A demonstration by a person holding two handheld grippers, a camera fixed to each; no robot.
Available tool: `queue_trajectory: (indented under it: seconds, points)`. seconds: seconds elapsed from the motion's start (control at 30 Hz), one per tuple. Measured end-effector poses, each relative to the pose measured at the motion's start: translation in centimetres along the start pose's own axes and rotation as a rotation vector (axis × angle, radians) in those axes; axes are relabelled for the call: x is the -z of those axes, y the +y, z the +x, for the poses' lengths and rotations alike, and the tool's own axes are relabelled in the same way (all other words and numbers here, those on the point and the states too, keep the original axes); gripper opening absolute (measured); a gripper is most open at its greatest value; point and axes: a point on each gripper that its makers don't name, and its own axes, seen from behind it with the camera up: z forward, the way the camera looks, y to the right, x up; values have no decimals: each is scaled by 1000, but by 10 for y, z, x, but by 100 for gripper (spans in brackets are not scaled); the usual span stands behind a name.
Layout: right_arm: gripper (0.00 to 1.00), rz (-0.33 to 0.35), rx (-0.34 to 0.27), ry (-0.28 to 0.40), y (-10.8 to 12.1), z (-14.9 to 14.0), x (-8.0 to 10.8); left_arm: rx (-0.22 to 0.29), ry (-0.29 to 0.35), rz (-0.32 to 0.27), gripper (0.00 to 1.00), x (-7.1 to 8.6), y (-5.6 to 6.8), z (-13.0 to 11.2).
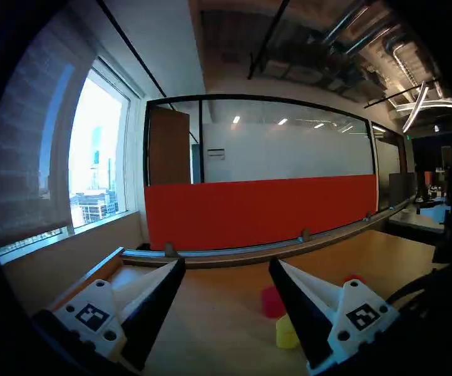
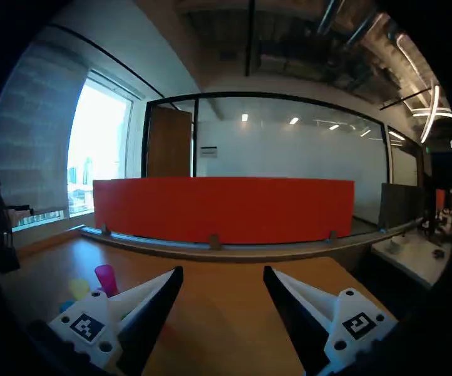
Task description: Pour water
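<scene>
The left gripper (image 1: 226, 266) is held above the wooden desk (image 1: 226, 338) with its fingers spread and nothing between them. The right gripper (image 2: 223, 272) is in the same condition: fingers parted and empty. Neither is in contact with any object. The task items are small coloured cups. In the left gripper view, a red cup (image 1: 273, 302) and a yellow cup (image 1: 287, 332) stand just beside each other. Both are partly hidden by the right-hand finger, well short of the far edge of the desk, where the red partition (image 1: 257, 210) is mounted. In the right gripper view, a magenta cup (image 2: 106, 279) and the yellow cup (image 2: 79, 288) stand toward the left side of the desk, with a blue item (image 2: 67, 307) just below them at the finger. The blue item is too cropped to identify. The magenta cup is probably the red cup under different lighting, but this cannot be confirmed. No water level is visible, so the full cup cannot be identified. Judged by appearance, the cups are light, thin-walled plastic with a smooth surface. They are stiff enough to hold, but easy to tip and liable to flex under excess pressure. Take hold across the side wall, at or slightly above mid-height, with both fingers square to the cup. Keep it upright until it is over the receiving cup. Approach slowly, because the adjacent cups leave little clearance for the outer finger.
</scene>
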Motion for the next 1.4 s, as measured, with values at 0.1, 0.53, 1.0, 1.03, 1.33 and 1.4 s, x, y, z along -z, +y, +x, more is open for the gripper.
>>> queue_trajectory:
  seconds: [0.1,0.53,1.0,1.03,1.33,1.4]
  points:
    - [99,20,6,17,-8,18,0,10,-1,-20,99,-5,11,3]
    - [99,153,10,-10,-30,15,-10,59,2,-161,99,-11,42,5]
    - [99,504,43,-45,-96,24,6,116,-41,-478,99,-1,92,9]
    - [99,524,42,-46,-100,25,7,121,-44,-498,99,1,96,10]
    - [99,620,60,-45,-119,34,11,119,-72,-588,99,7,106,8]
    - [99,628,76,-49,-120,34,12,110,-87,-595,99,7,106,4]
